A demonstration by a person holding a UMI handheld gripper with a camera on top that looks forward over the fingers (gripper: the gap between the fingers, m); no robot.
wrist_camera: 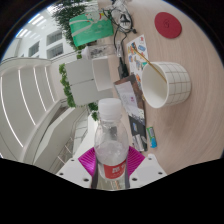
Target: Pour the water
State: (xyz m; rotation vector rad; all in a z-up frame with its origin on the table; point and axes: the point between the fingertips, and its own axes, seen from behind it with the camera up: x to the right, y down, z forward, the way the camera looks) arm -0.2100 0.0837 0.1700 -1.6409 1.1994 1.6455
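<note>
Jaws clamp water bottle (110, 135), white cup (171, 83) just beyond

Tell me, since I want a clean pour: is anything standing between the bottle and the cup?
Nothing visible does. The bottle is gripped between the gripper's fingers, and the white cup lies just beyond it, mouth open.

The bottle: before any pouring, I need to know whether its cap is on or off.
On. The bottle, held between the claw fingers, shows a white cap closing its neck.
</note>
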